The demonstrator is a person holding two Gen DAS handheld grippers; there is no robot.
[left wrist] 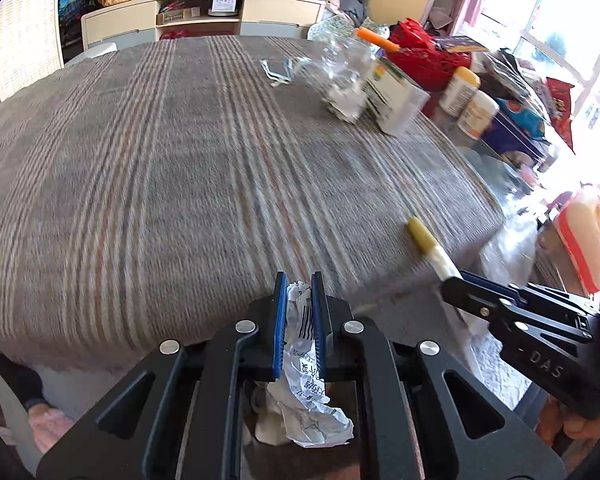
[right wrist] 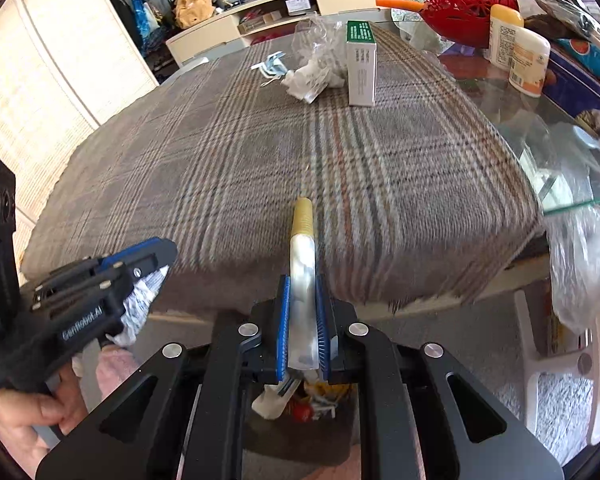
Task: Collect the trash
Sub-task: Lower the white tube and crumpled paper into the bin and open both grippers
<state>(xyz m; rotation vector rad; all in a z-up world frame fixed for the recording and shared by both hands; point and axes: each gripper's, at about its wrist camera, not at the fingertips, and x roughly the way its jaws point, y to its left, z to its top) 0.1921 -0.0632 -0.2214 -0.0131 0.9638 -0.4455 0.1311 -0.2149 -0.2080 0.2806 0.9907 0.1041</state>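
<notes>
My left gripper (left wrist: 299, 284) is shut on a crumpled printed wrapper (left wrist: 306, 364) that hangs down behind its blue pads, over the near edge of the plaid-covered table (left wrist: 160, 168). Just to its right, my right gripper (right wrist: 303, 282) is shut on a silvery tube with a gold cap (right wrist: 303, 240) pointing forward. Each gripper shows in the other's view: the right gripper (left wrist: 450, 280) with the tube (left wrist: 424, 240), and the left gripper (right wrist: 168, 254) with the wrapper (right wrist: 140, 304). At the far side lie a crumpled clear bag (right wrist: 316, 60), a green-and-white box (right wrist: 362, 68) and a blue-white scrap (right wrist: 270, 66).
To the right, a glass tabletop (right wrist: 540, 140) carries white jars (right wrist: 528, 60), a red basket (right wrist: 460, 12) and packets. A clear plastic bag (right wrist: 580, 264) hangs off its corner above a white stool (right wrist: 560, 364). Mixed litter (right wrist: 300, 404) lies below the grippers. A person's hand (right wrist: 32, 412) holds the left gripper.
</notes>
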